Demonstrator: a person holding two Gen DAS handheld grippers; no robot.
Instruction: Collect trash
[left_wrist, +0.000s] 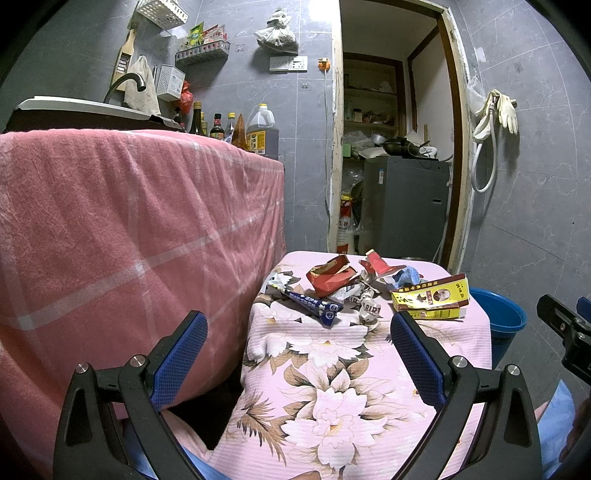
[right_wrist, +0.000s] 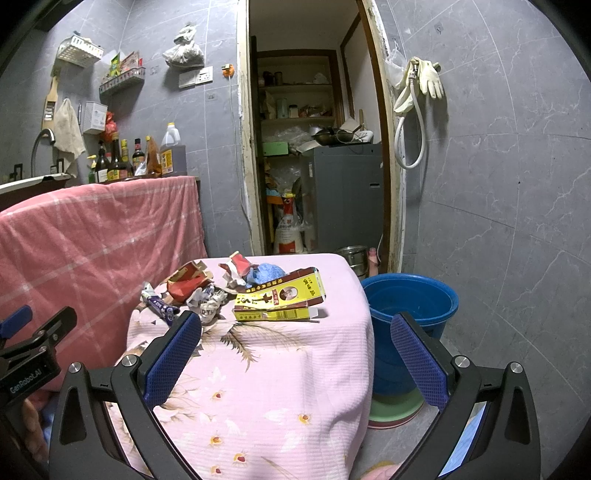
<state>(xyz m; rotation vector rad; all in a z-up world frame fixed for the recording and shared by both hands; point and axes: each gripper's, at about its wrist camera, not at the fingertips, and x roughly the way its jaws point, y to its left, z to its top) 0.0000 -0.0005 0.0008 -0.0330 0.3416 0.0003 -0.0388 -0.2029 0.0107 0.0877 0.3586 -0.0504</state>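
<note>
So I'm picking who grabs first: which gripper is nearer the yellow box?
Right, by a little. The right gripper faces the yellow box almost head-on; the left gripper sits off to its left.

Home kitchen: faucet (left_wrist: 125, 83), sauce bottles (right_wrist: 118, 155), pantry shelves (right_wrist: 295, 88).

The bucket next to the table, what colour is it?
The bucket is blue. It shows best in the right wrist view, standing beside the table.
</note>
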